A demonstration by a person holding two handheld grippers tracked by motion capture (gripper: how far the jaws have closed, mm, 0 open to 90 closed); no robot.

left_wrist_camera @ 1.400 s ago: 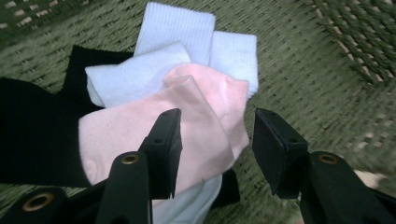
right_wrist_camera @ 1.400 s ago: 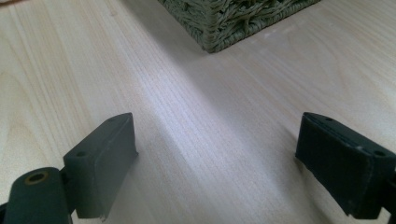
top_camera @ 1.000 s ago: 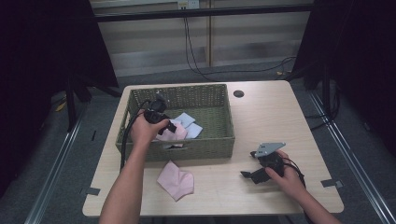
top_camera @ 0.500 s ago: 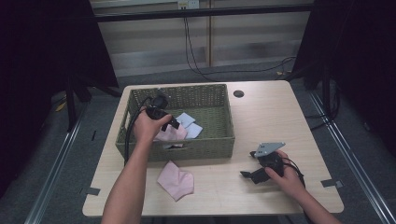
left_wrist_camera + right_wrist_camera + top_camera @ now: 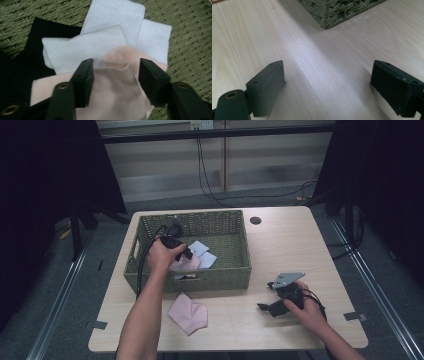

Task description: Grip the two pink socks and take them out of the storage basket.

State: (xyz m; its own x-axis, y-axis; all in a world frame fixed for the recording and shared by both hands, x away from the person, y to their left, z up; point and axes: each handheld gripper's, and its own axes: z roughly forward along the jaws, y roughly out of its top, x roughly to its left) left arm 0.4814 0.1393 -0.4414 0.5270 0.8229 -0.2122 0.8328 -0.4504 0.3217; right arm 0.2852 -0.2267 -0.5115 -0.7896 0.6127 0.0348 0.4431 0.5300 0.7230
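1. Closure of the left gripper (image 5: 115,67) has just been seen: its jaws have been drawn in over the last half second, and a raised fold of the pink sock (image 5: 117,90) is now pinched between them.
2. That sock is found inside the green woven basket (image 5: 215,280), on top of a small pile; a white sock (image 5: 117,17) and a black sock (image 5: 30,45) are seen beneath and behind it.
3. From the high view, the left hand (image 5: 162,255) is placed over the basket's middle, barely shifted from where it was a second ago, with the gripper tipped down into the pile.
4. The right gripper (image 5: 266,296) has not been moved since the earlier frames. It is rested on the table (image 5: 300,245), well apart from the basket's right front corner; its jaws are spread wide, and bare wood is seen between them in the right gripper view.
5. A second pink sock (image 5: 188,312) is left lying flat on the table, just in front of the basket.
6. Reading of the change: a grip appears to have been taken afresh on the basket's pink sock, so a lift out towards its partner on the table is judged likely. Care would be called for, since the white sock beneath could be dragged along.
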